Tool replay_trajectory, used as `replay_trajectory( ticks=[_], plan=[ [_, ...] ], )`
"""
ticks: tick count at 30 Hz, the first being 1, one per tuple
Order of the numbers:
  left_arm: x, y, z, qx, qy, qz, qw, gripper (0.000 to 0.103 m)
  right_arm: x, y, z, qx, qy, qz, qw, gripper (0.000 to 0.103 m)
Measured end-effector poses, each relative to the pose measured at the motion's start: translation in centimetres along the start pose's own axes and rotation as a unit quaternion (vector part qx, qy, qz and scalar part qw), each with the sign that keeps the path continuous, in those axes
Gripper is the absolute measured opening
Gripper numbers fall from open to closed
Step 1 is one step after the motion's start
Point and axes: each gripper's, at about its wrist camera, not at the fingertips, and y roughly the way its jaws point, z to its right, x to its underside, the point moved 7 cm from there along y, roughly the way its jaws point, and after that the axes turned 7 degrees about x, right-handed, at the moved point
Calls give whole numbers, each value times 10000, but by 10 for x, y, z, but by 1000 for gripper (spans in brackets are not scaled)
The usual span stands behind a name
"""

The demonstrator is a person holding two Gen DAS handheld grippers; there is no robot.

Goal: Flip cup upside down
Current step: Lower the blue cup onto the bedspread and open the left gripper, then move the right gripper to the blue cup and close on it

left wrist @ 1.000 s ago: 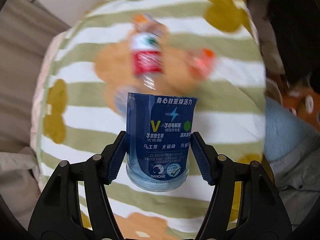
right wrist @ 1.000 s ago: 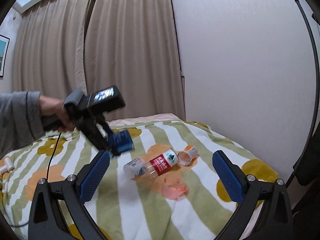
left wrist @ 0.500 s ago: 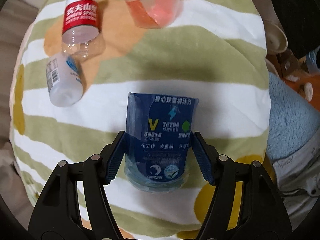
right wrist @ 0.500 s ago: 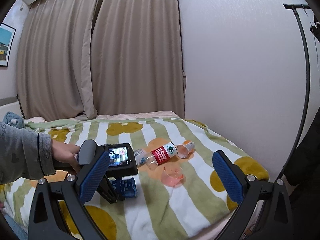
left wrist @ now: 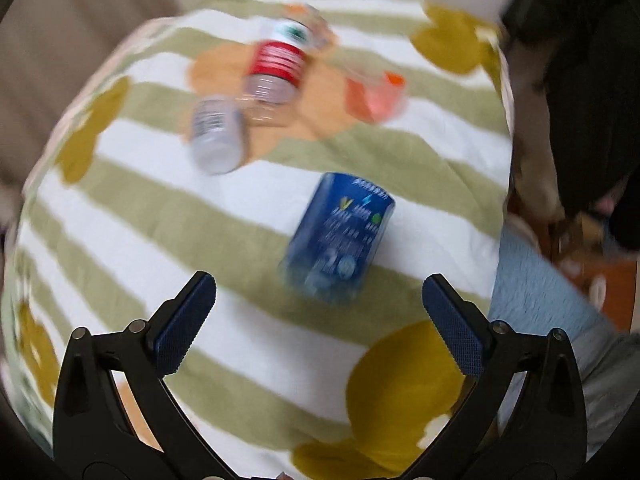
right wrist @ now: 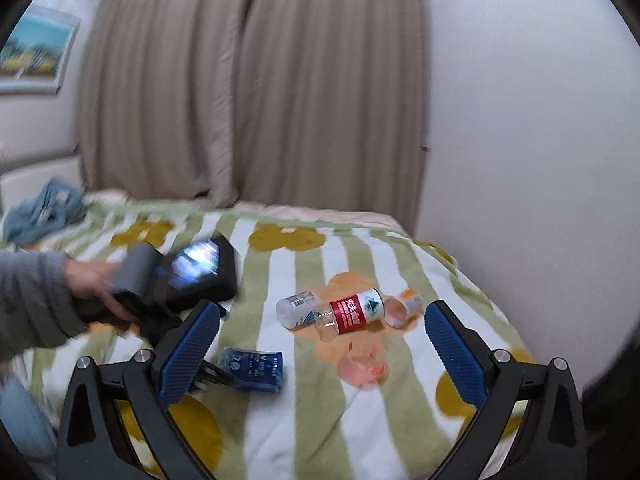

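Striped blanket (left wrist: 160, 208) carries blue cup (left wrist: 338, 240), seemingly toppled; left hand-held gripper (left wrist: 318, 292) spread.

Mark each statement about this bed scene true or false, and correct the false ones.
1. The left hand-held gripper is clamped on the blue cup. False: its jaws stand wide apart and the cup sits beyond them on the striped blanket.
2. The right hand-held gripper holds nothing. True.
3. A bottle with a red label lies on its side on the blanket. True.
4. The pink cup is stacked on the blue cup. False: they sit apart, the pink cup to the blue cup's right in the right wrist view.
5. Beige curtains hang behind the bed. True.
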Motion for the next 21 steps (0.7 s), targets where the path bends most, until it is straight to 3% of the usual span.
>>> replay_trajectory(
  ticks=[3,5,9,13,17,19,21],
  plan=[
    [24,-31,-5,-176,-711,611,9954,103,-5,42,-13,-797,-662,-512,9933,102],
    [40,-41,-5,-365,-1072,797,9904,103,-2,66,-27,-1096,-1200,-765,9837,102],
    [76,-56,1,-509,-1624,1128,9789,103,21,110,-69,-1505,-2719,-1247,9423,102],
    [104,-69,6,-370,-2373,1536,9585,103,67,146,-114,-1865,-4128,-1881,8715,102],
    [124,-89,14,153,-3097,2134,9264,103,115,168,-144,-2049,-5252,-2255,7946,102],
    [130,-96,15,106,-3128,2206,9238,103,131,174,-152,-2046,-5717,-2304,7604,96],
    [135,-101,15,-126,-3076,2184,9260,103,139,179,-156,-2053,-5908,-2401,7424,92]
  ],
)
